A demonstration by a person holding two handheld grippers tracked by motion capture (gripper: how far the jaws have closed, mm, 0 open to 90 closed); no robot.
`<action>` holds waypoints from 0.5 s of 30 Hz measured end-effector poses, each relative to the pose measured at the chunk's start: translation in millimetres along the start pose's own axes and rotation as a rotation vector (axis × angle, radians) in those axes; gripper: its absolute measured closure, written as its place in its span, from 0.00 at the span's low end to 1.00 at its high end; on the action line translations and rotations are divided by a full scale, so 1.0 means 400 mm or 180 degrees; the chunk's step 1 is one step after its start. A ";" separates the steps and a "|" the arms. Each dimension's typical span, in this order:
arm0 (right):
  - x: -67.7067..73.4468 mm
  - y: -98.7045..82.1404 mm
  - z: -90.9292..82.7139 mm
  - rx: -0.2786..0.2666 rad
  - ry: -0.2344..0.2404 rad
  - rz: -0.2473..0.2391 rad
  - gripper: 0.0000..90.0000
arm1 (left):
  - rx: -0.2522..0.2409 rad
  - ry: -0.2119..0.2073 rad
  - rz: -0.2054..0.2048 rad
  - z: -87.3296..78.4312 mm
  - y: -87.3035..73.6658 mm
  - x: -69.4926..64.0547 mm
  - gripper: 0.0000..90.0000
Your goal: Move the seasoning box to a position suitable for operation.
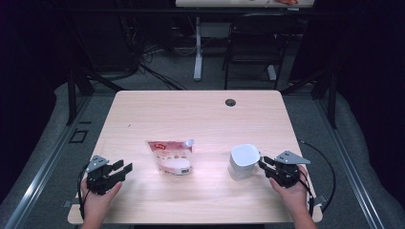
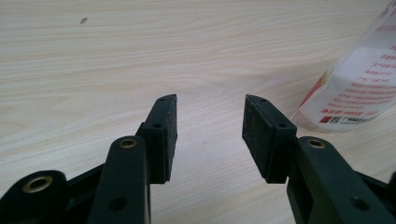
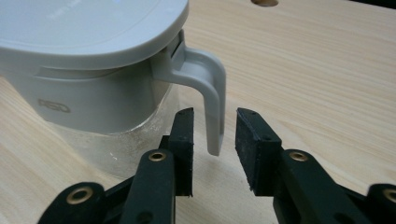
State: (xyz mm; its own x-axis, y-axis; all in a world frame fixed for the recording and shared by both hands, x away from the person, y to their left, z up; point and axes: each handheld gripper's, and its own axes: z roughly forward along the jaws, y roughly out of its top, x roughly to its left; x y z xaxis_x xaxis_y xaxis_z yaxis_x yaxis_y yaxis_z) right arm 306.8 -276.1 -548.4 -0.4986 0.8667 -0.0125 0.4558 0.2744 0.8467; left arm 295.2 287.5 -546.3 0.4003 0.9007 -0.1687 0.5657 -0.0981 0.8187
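Observation:
A white lidded jug (image 1: 242, 161) stands at the right of the wooden table (image 1: 191, 114). Its grey lid and handle (image 3: 212, 93) loom close in the right gripper view. My right gripper (image 1: 263, 162) (image 3: 215, 114) is open, its jaws on either side of the handle's lower end with a small gap on each side. A pink and white spouted pouch (image 1: 171, 156) lies flat at the table's middle. My left gripper (image 1: 123, 167) (image 2: 210, 105) rests open near the front left, with nothing between its pads. The pouch (image 2: 359, 88) lies off to its right.
A round cable hole (image 1: 230, 102) sits near the table's far edge. Beyond the table stand a black chair (image 1: 253, 43) and a white desk leg (image 1: 197, 47), with cables on the floor. Bare wood lies between the pouch and the jug.

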 end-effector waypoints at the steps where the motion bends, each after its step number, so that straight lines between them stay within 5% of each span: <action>1: 0.003 0.003 0.004 0.0043 0.0007 -0.0054 0.83 | -0.0032 -0.0016 -0.0008 -0.007 -0.002 0.001 0.63; 5: 0.013 0.009 0.009 0.0084 -0.0147 -0.0169 0.92 | -0.0011 -0.0005 0.0018 -0.012 -0.007 0.001 0.69; 9: 0.009 0.009 0.006 0.0078 -0.0059 -0.0104 0.92 | -0.0007 0.0022 0.0036 -0.015 -0.008 0.002 0.69; 15: 0.026 0.007 -0.007 0.0159 0.0003 -0.0213 0.93 | 0.0032 0.0003 0.0090 -0.014 -0.009 -0.004 0.70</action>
State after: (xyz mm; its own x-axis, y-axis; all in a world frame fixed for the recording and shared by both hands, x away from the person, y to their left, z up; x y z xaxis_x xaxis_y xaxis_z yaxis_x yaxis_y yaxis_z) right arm 300.8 -267.8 -544.6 -0.5299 0.8454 -0.0675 0.4576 0.3521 0.8165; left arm 288.5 288.9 -545.9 0.4157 0.8979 -0.1450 0.5614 -0.1279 0.8176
